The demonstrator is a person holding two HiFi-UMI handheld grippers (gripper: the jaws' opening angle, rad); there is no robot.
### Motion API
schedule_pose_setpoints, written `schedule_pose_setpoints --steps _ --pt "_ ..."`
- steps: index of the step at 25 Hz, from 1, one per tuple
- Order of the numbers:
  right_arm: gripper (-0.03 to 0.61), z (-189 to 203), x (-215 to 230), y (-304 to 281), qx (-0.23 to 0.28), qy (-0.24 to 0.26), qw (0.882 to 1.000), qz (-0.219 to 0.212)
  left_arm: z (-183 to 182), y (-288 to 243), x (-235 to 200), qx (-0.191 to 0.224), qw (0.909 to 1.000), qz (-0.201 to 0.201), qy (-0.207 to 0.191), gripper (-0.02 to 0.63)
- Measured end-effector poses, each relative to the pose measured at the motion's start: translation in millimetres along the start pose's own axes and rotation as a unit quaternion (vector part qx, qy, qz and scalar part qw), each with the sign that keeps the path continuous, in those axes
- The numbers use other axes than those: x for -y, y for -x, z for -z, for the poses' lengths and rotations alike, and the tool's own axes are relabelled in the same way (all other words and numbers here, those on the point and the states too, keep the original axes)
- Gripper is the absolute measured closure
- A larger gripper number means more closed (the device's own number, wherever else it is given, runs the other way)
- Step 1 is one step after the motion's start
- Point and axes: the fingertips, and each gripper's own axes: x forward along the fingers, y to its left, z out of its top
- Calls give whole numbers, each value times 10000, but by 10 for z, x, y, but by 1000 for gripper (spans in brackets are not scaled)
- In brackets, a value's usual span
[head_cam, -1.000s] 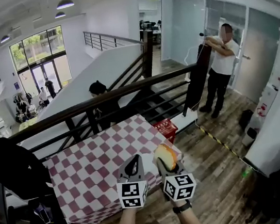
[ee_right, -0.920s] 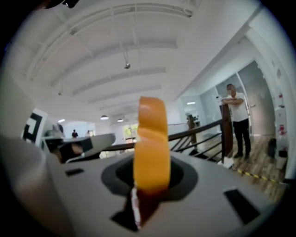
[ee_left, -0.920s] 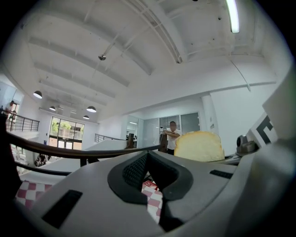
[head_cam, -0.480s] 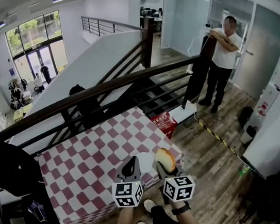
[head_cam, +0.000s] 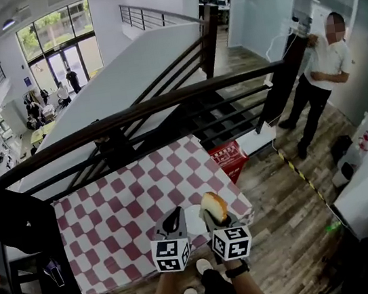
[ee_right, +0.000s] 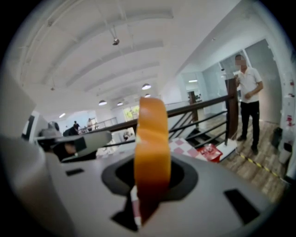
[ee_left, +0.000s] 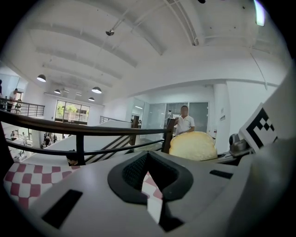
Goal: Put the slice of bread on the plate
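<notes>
Two grippers have dropped lower over the past second, closing in on the table. The head view has tilted down too, so the near edge of the checked cloth sits right ahead of them.

The right gripper is clamped on the slice of bread. The slice stands on edge between the jaws, crust rim facing the camera in the right gripper view, and the hold looks unchanged. The left gripper is pinched closed on nothing, with only checked cloth showing through the slit behind its tips.

The plate is white and lies near the table's near edge, toward the right corner. It now shows between the two grippers; a second ago it was not visible. The bread hangs just beside the plate's right rim and above it, not touching.

My read is that the approach is nearly done. What's left is to bring the slice over the plate, lower it and release. Laying it flat will probably need a wrist roll, since the slice is upright.

Writing:
- The marker cubes carry only black-and-white square patterns, no text.
- The red box on the floor past the table's far right corner has print too small to read.
- No brands are legible anywhere.
</notes>
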Motion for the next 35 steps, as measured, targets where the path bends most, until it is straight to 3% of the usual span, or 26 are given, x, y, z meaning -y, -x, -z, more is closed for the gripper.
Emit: schedule_pose_setpoints --steps 8,21,35 --pt "479 590 293 -459 -1114 -169 9935 -157 485 -377 -157 -595 9978 -191 215 595" --pt "479 1554 485 -926 -2425 -684 9672 -328 969 -561 -406 -1159 9913 -496 389 595" --pt "479 2109 203 -1337 -3118 -1594 9288 -1214 1329 -474 -617 -1634 9817 -861 465 595"
